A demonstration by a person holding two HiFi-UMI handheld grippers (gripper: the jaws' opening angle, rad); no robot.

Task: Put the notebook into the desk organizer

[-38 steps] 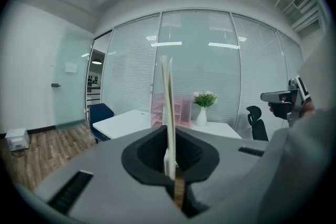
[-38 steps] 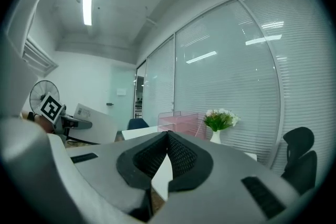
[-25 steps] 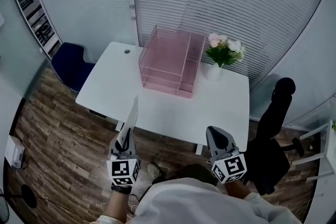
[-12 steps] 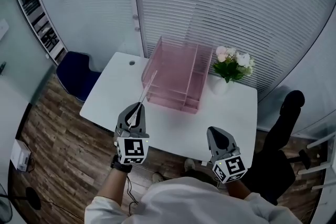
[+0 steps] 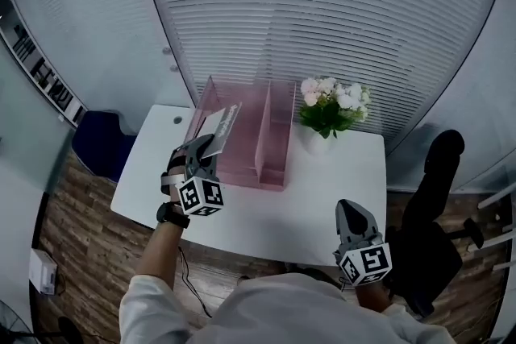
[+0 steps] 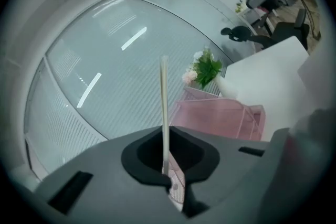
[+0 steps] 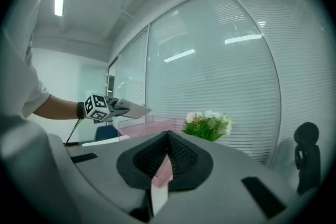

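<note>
Grey notebook [image 5: 220, 124] in left tool [image 5: 205, 147]

Pink see-through plastic on the desk organizer [image 5: 278, 133], and it was glossy, catching the light! The notebook [image 5: 220, 123] showed a matt grey cover, thin as card. The left tool [image 5: 206, 147] and the right tool [image 5: 351, 213] both looked like matt grey plastic, no shine on either. The counter [image 5: 322, 189] was smooth white with a faint satin finish. Below it, the floor [image 5: 81, 246] was brown wood-look plank, grainy and streaked. The vase [image 5: 319, 142] looked plain, smooth white, and the chair [image 5: 427, 189] was matt black.
</note>
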